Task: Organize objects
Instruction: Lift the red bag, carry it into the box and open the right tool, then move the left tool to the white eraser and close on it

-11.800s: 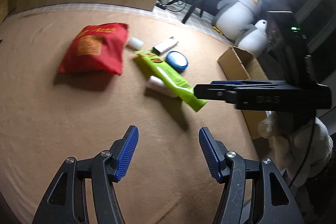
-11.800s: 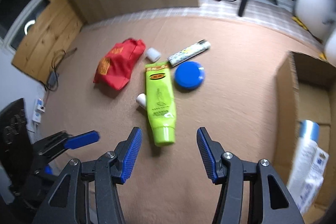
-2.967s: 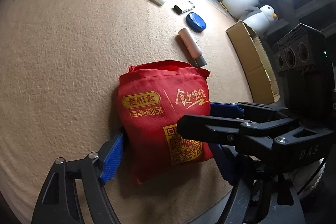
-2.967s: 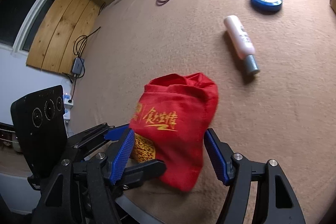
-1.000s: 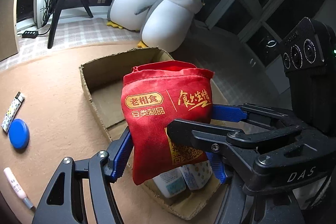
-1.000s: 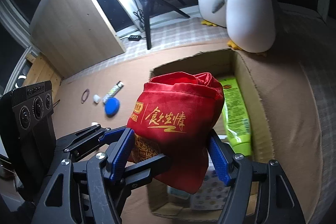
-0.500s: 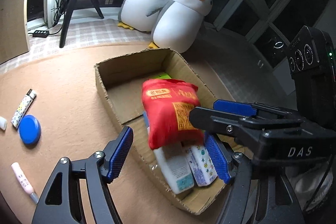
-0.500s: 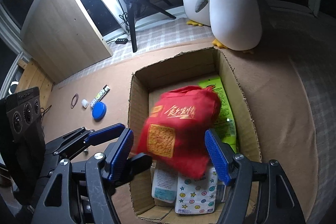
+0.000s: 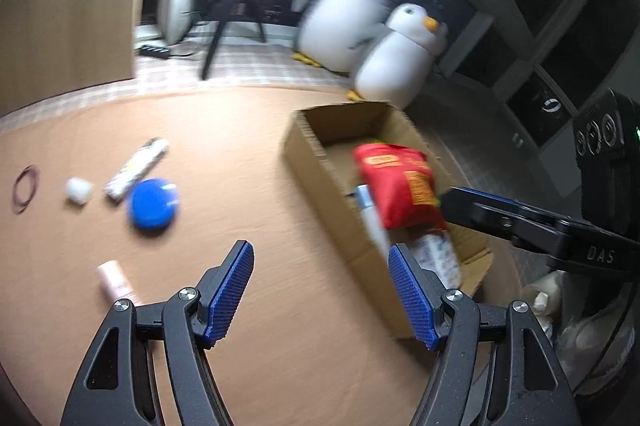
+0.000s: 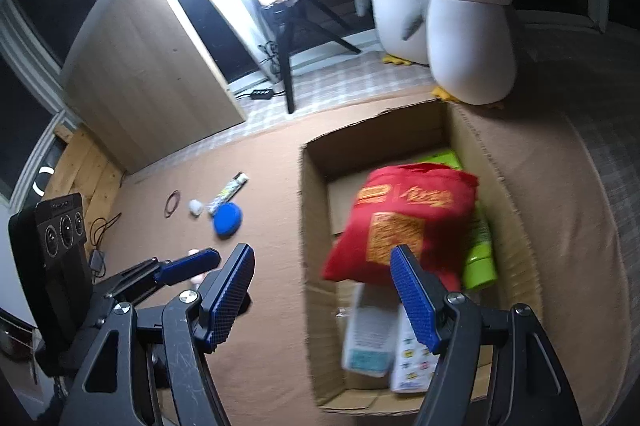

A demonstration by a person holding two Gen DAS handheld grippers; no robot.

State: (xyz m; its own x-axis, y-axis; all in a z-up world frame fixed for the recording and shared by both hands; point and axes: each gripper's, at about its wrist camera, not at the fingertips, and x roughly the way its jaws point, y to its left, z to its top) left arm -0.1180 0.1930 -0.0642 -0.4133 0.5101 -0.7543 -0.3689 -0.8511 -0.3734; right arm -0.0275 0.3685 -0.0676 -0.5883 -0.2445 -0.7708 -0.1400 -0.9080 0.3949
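Right wrist: one red bag (image 10: 404, 222) in box (image 10: 312, 210); two penguins (image 10: 468, 30); both grippers' fingers (image 10: 412, 302) apart, empty.

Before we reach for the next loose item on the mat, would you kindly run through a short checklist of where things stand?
1. Red bag inside the cardboard box, resting on other items: ok.
2. Left tongs open and empty: ok.
3. Right tongs open, nothing between the pads: ok.
4. Loose items left on the mat: blue lid, pink bottle, white cap, printed tube, rubber band: not ok.
5. Bag settled and stable: cannot tell, picture blurred.
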